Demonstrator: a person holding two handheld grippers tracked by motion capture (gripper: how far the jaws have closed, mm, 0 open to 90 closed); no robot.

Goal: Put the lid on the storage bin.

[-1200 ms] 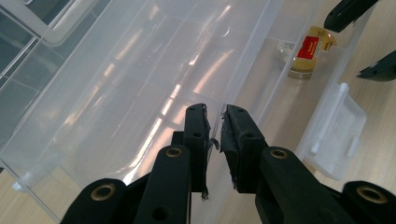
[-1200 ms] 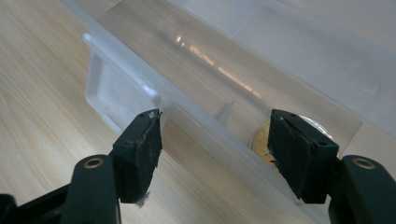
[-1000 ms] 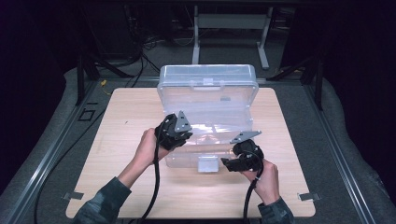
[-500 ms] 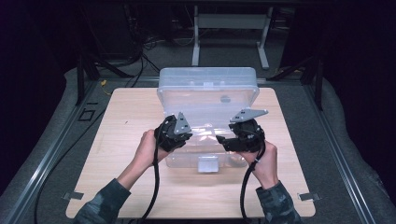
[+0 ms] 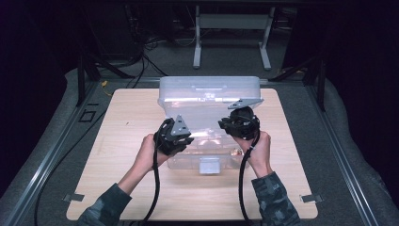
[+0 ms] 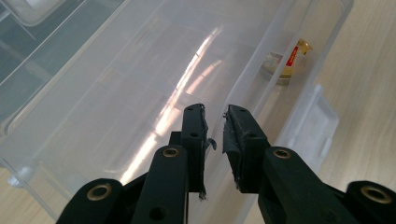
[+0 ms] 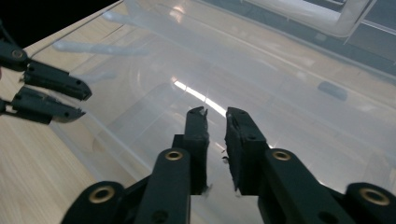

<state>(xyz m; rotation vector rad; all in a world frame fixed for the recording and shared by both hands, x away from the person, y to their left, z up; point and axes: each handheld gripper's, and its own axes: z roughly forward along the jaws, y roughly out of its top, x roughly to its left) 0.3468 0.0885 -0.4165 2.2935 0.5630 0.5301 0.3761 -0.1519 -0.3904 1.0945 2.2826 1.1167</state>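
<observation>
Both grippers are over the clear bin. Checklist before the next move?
1. Lid of the clear plastic storage box open: ok, it stands up at the back.
2. Left gripper shut: ok. Whether it pinches the box's wall: cannot tell.
3. Right gripper empty: ok. Its jaws have just been closing and are now shut above the box, with nothing seen between them.
4. Small round tin with a yellow and red label clear of both grippers: ok, it lies in the narrow compartment along the box's front wall.
5. Box flat on the pale wooden table: ok.
</observation>
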